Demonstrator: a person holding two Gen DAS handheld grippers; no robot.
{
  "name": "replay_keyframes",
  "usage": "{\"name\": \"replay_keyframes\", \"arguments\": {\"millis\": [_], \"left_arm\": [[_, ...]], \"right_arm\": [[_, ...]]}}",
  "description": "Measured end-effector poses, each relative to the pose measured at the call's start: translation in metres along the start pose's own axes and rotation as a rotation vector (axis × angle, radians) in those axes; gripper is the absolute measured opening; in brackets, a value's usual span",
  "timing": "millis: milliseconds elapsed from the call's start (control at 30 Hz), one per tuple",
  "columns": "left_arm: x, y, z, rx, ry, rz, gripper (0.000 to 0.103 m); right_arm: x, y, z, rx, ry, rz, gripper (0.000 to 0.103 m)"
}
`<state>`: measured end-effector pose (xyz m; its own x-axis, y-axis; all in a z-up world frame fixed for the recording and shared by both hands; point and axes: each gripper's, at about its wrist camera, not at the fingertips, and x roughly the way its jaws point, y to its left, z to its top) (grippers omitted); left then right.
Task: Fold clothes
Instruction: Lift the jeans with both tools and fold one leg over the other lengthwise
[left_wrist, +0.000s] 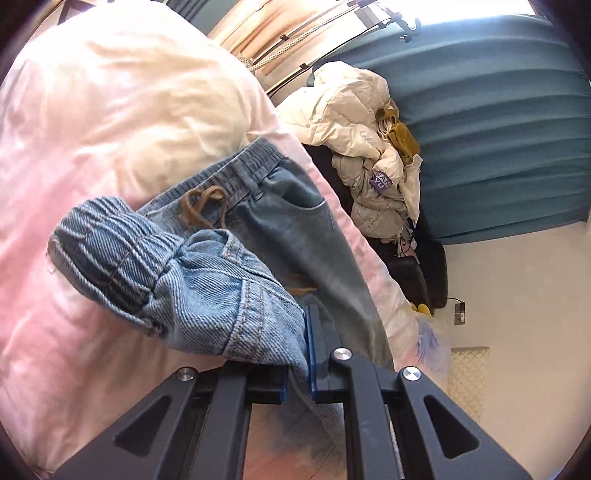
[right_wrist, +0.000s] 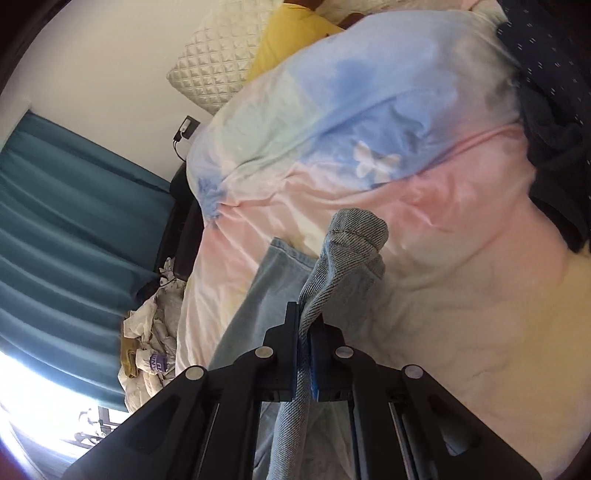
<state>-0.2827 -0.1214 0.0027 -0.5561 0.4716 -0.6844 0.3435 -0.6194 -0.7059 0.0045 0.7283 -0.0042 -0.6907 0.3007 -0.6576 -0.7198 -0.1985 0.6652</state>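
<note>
Both of my grippers are clamped on a pair of light-blue denim jeans above a bed spread with a pastel duvet. In the left wrist view, my left gripper has its blue-padded jaws pressed together on a bunched fold of denim at the waist end, the gathered elastic waistband ballooning up to the left of the fingers. Beyond it, the rest of the waistband lies flat on the duvet with its brown drawstring looped over the front and a pocket opening just beside it. In the right wrist view, my right gripper is likewise closed on a narrow strip of denim that runs between its jaws, and the hemmed leg end stands up past the fingertips. A second, paler leg drapes over the duvet just to the left of the gripper. The duvet shades from pink to blue toward the head of the bed and carries a white butterfly print. A yellow pillow and a quilted white pillow sit at the headboard end, and a dark dotted garment lies at the duvet's right edge. Beside the bed, a heap of cream puffer jackets with a purple label rests on a dark seat in front of teal curtains; daylight washes out the window above them.
</note>
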Motion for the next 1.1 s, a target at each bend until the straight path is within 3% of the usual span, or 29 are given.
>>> {"name": "replay_keyframes", "arguments": {"millis": [133,300,733,900,1100], "left_arm": [[0.027,-0.035,0.031,0.029,-0.021,0.099,0.007],[0.081,-0.07,0.059,0.055,-0.041,0.186,0.007],[0.243,-0.14,0.108,0.233,-0.092,0.382,0.007],[0.27,-0.134,0.11,0.257,-0.098,0.411,0.008],[0.249,-0.125,0.102,0.299,-0.08,0.314,0.01]], "right_arm": [[0.026,0.036,0.009,-0.032,0.025,-0.041,0.003],[0.081,0.077,0.018,-0.14,0.047,-0.159,0.001],[0.263,0.113,0.02,-0.338,0.038,-0.285,0.001],[0.313,0.103,0.009,-0.445,0.096,-0.344,0.001],[0.299,0.09,0.009,-0.449,0.116,-0.274,0.005]]}}
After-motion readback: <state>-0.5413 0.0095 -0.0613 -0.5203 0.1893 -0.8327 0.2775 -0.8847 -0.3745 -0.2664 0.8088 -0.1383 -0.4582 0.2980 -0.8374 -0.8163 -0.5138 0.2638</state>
